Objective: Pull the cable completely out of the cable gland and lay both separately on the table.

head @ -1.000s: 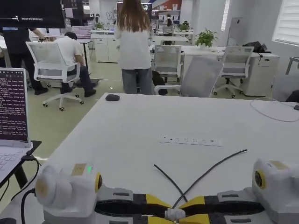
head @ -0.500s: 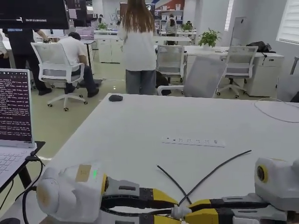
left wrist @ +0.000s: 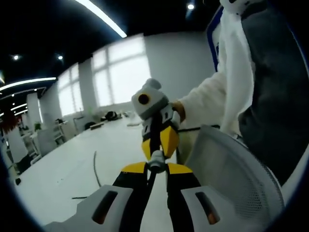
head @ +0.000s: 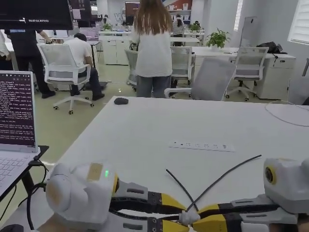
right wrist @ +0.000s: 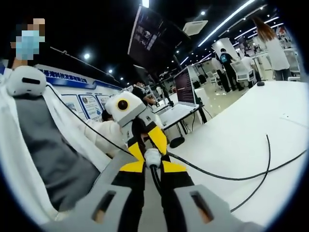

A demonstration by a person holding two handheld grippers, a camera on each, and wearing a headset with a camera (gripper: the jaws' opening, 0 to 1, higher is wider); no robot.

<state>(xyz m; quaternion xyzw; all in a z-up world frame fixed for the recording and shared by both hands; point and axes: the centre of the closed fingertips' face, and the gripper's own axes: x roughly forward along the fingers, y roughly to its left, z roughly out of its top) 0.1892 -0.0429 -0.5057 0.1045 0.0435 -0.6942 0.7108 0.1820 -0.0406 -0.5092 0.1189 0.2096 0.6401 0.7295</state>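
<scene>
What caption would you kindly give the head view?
Left gripper and right gripper grip the cable gland; black cable trails across table.

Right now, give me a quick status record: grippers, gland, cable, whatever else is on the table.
left gripper: shut on the gland
right gripper: shut on the gland, tip to tip with the left
gland: white, held between the tips, not laid down
cable: black, not yet out of the gland, both ends trail over the table
also on table: power strip, mouse
task: not done
</scene>
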